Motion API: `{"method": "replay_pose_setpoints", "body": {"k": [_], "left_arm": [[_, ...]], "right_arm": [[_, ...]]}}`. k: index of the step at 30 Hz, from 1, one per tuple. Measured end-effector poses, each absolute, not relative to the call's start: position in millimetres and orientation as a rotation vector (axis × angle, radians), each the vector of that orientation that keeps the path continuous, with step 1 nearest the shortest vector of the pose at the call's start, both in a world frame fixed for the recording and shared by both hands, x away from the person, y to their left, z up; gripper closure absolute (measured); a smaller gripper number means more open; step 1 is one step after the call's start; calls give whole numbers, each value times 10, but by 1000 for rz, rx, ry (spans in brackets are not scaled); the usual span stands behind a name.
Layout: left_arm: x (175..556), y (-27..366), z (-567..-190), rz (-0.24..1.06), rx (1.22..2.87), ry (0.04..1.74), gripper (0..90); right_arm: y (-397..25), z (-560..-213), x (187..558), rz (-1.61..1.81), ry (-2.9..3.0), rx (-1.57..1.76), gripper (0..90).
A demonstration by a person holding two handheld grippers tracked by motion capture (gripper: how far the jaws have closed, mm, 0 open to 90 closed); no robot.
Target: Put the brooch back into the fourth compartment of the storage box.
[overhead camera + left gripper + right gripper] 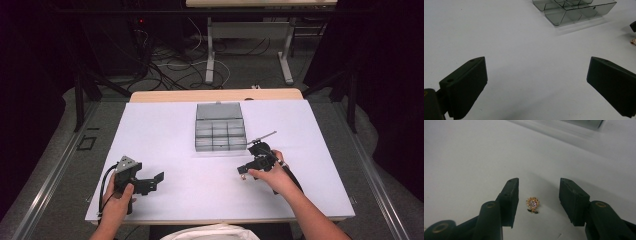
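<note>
a small gold earring with a pale sparkling centre lies flat on the white table, and the right gripper straddles it: one black jaw on each side, neither touching it, partly open with a modest gap left to close. in the high view the right gripper is low over the table just in front of the clear compartment box, whose lid is folded back and whose compartments look empty as far as can be told. the left gripper sits well apart on the near left of the table, its jaws spread wide with nothing between them; from its own view the box shows far off, and a speck of gold, probably the earring, at the right edge. judged from this, the work is at its start: the earring is lined up but not yet gripped, and the lift and the placing into a compartment seem to be left.
</note>
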State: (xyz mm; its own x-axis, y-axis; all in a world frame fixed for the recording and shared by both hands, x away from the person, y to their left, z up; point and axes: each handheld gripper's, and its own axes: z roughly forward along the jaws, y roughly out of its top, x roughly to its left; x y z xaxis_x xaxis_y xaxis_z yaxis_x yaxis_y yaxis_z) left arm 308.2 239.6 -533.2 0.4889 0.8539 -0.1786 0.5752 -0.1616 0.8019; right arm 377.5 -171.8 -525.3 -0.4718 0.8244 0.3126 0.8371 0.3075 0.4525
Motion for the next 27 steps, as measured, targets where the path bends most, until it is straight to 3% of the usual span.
{"method": "replay_pose_setpoints", "body": {"k": [4,27], "left_arm": [[3082,2397,-5332,398,1855,1195,35],[3080,2400,-5336,406,1848,1196,35]], "right_arm": [[-1706,-5273,3773,-871,-2532,-1582,580],[-1639,-5333,3758,-771,-2536,-1557,680]]}}
